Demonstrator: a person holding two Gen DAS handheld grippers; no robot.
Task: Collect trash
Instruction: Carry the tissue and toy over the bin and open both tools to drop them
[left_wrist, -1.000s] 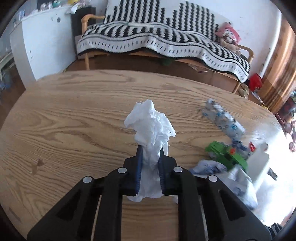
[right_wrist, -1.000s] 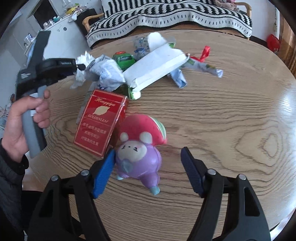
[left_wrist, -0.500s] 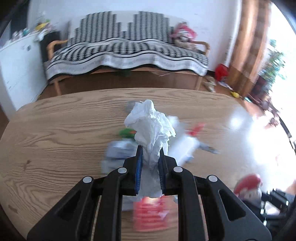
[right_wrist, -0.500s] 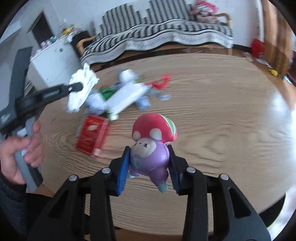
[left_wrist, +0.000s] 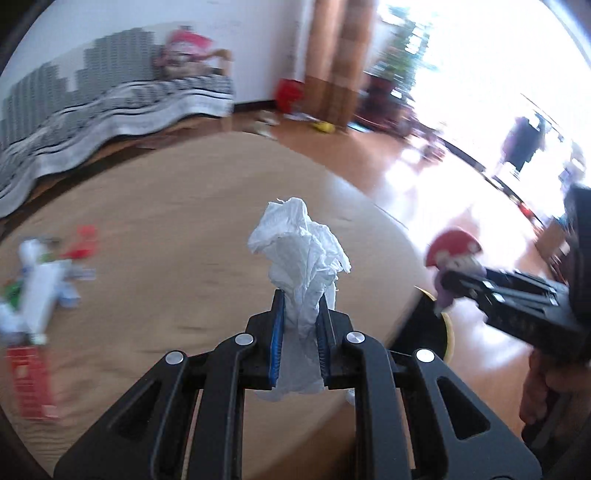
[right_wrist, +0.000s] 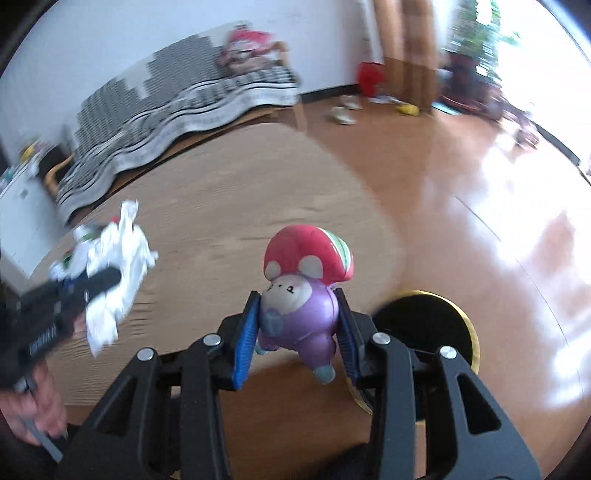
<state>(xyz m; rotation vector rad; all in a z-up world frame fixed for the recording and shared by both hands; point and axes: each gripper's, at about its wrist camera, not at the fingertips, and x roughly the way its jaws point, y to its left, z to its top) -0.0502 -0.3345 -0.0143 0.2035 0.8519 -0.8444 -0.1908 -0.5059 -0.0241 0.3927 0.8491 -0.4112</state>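
Note:
My left gripper (left_wrist: 298, 314) is shut on a crumpled white tissue (left_wrist: 301, 251), held above the right part of the round wooden table (left_wrist: 177, 206). My right gripper (right_wrist: 297, 325) is shut on a mushroom toy (right_wrist: 301, 284) with a red cap and purple body, held past the table's right edge. A round black bin with a yellow rim (right_wrist: 424, 325) stands on the floor just right of and below the toy; the bin (left_wrist: 432, 325) also shows partly in the left wrist view. Each gripper appears in the other's view, the tissue (right_wrist: 114, 258) at the left, the toy (left_wrist: 454, 254) at the right.
Leftover trash lies at the table's left: a white carton (left_wrist: 40, 291), a red box (left_wrist: 29, 380), small wrappers. A sofa with a striped black-and-white blanket (right_wrist: 184, 92) stands behind. The shiny wooden floor (right_wrist: 498, 221) spreads to the right, with shoes and a red bucket (right_wrist: 371, 75) near the wall.
Both grippers have swung to the right, away from the trash pile toward the table's right edge and the bin. The right gripper closed on the mushroom toy and lifted it.

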